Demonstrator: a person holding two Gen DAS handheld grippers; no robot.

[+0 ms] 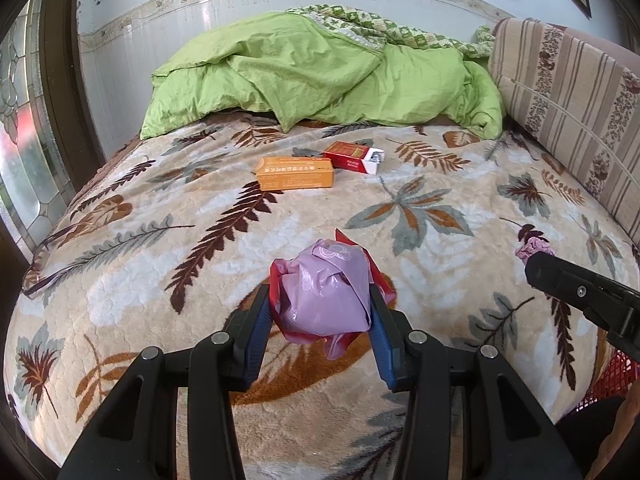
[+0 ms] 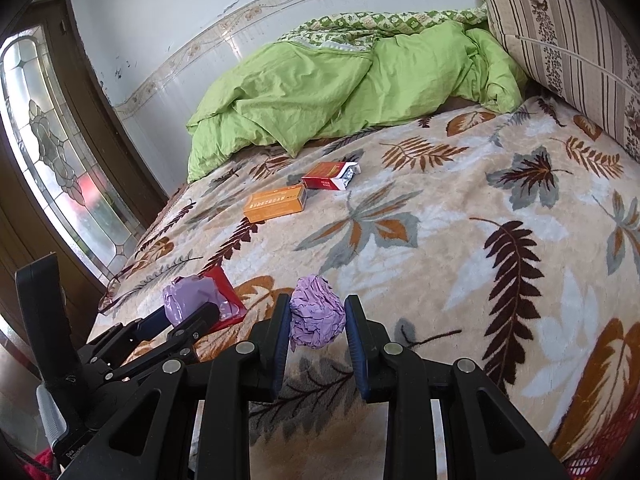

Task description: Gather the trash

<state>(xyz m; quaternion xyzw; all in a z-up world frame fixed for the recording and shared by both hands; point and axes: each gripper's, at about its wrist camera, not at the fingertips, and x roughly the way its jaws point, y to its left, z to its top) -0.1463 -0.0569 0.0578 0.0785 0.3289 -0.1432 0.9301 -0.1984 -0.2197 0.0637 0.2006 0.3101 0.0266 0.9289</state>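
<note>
Trash half gathered: left gripper (image 1: 320, 312) clamps a pink-and-red plastic wad (image 1: 326, 292); right gripper (image 2: 316, 320) clamps a crumpled purple paper ball (image 2: 317, 311), both just above the leaf-print blanket (image 2: 460, 240). An orange box (image 1: 295, 173) and a red cigarette pack (image 1: 354, 157) remain near the green duvet (image 1: 320, 76).

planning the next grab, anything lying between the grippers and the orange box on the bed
Nothing visible does: only bare leaf-print blanket lies before the orange box. But the left gripper holds a plastic wad, the right gripper a purple ball.

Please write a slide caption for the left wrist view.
Left hand-held gripper clamps pink-and-red plastic wrapper above leaf-patterned blanket.
</note>
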